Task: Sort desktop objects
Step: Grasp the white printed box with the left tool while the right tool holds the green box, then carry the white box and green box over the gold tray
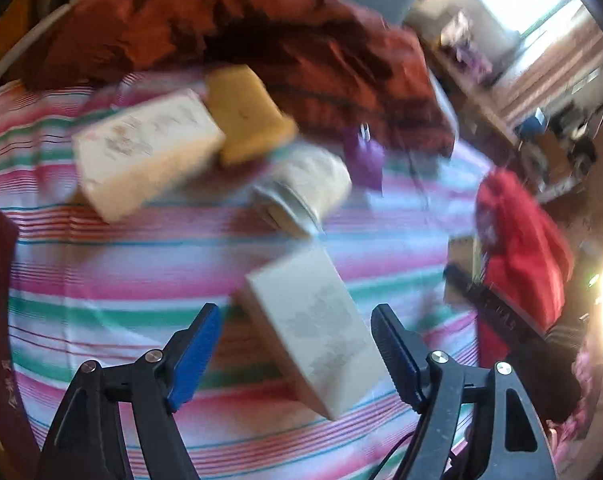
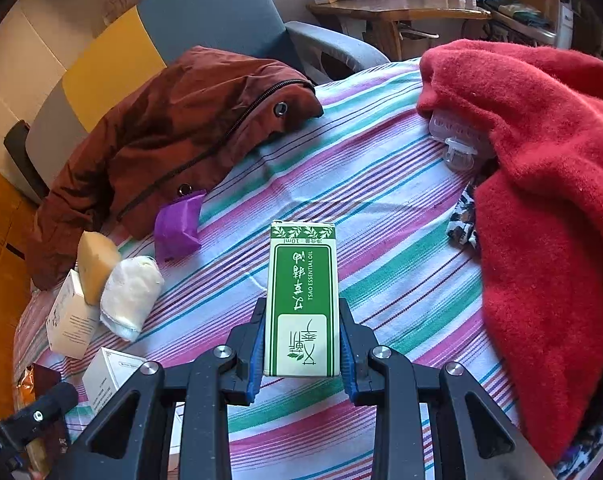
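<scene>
Essential-oil box sits clamped in the right gripper; left gripper gapes around a pale box at six o'clock on the striped cloth; a skewed squeeze could tip it.

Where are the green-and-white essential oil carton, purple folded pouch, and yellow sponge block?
Green-and-white essential oil carton (image 2: 302, 304): right wrist view, front label.
Purple folded pouch (image 2: 178, 224): right wrist view, centre of fabric.
Yellow sponge block (image 1: 245, 114): left wrist view, top face.

The striped tablecloth was thin woven cotton, matt. The red sweater looked fuzzy, woolly; the rust jacket a smooth, faintly shiny synthetic. The green box was glossy printed card. The blue pads were ribbed plastic on matt black arms.
</scene>
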Tool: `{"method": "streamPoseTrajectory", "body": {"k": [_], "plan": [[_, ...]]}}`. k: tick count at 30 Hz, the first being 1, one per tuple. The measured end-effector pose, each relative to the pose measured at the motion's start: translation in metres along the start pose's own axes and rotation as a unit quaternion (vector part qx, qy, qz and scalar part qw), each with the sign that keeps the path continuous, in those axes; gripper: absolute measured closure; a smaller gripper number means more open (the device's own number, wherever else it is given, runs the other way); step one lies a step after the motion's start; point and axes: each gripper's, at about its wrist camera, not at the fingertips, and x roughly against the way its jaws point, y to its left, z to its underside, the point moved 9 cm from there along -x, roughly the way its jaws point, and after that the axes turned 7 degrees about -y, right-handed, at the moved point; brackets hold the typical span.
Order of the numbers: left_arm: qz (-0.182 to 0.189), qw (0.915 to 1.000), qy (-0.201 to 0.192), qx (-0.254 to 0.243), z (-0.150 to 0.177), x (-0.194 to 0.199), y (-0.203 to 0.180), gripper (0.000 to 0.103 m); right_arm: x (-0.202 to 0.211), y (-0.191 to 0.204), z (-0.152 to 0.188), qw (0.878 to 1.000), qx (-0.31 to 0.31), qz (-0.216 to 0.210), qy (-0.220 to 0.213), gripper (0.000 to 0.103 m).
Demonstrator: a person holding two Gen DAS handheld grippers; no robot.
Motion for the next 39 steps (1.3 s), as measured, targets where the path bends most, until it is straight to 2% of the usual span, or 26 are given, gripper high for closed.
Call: {"method": "streamPoseTrajectory", "body": {"k": [2,4,6,7,9,11,16,19,21,22,26,31,33,35,39], "plan": [[-0.007,0.9999,0.008,-0.002,0.008,-0.010,-0.011,0.024,-0.002,-0.001,0.000,1.000,-0.002,0.000,0.001,0.072],[-0.022,0.9996,0.000,-0.019,0.009,-0.017,-0.018,0.024,-0.003,-0.001,0.001,1.000,-0.001,0.001,0.004,0.072],[-0.055,0.9960,-0.006,-0.070,0.013,-0.022,-0.019,0.025,-0.004,0.000,0.002,1.000,-0.001,-0.001,0.006,0.072],[-0.058,0.9947,-0.006,-0.085,0.015,-0.025,-0.018,0.025,-0.004,0.001,0.001,1.000,-0.002,-0.003,0.006,0.072],[-0.050,0.9930,0.010,-0.106,0.026,-0.030,-0.009,0.030,-0.003,0.001,0.001,1.000,-0.002,-0.004,0.004,0.072],[-0.054,0.9934,0.014,-0.100,0.029,-0.028,0.011,0.038,-0.003,0.001,0.001,1.000,-0.001,-0.004,0.003,0.072],[-0.029,0.9963,-0.012,-0.080,0.023,-0.014,0.042,0.037,-0.005,0.006,0.004,1.000,0.010,-0.005,0.009,0.072],[-0.011,0.9962,-0.021,-0.083,0.020,-0.016,0.041,0.037,-0.007,0.012,0.007,1.000,0.021,-0.007,0.014,0.072],[-0.005,0.9950,-0.021,-0.098,0.022,-0.021,0.036,0.041,-0.009,0.015,0.010,0.999,0.027,-0.009,0.017,0.072],[-0.011,0.9932,-0.030,-0.112,0.022,-0.020,0.035,0.046,-0.010,0.016,0.011,0.999,0.030,-0.011,0.020,0.072],[-0.020,0.9849,-0.074,-0.155,0.021,-0.018,0.033,0.050,-0.014,0.022,0.016,0.999,0.042,-0.019,0.028,0.072],[-0.016,0.9779,-0.118,-0.172,0.029,-0.008,0.045,0.051,-0.015,0.030,0.019,0.997,0.060,-0.026,0.031,0.072],[-0.022,0.9698,-0.145,-0.195,0.037,-0.005,0.049,0.052,-0.015,0.032,0.021,0.997,0.066,-0.027,0.031,0.072],[-0.026,0.9661,-0.156,-0.204,0.041,-0.003,0.049,0.052,-0.016,0.035,0.022,0.997,0.068,-0.029,0.031,0.072],[-0.002,0.9712,-0.157,-0.179,0.038,0.000,0.053,0.052,-0.014,0.041,0.022,0.996,0.079,-0.037,0.025,0.072]]}}
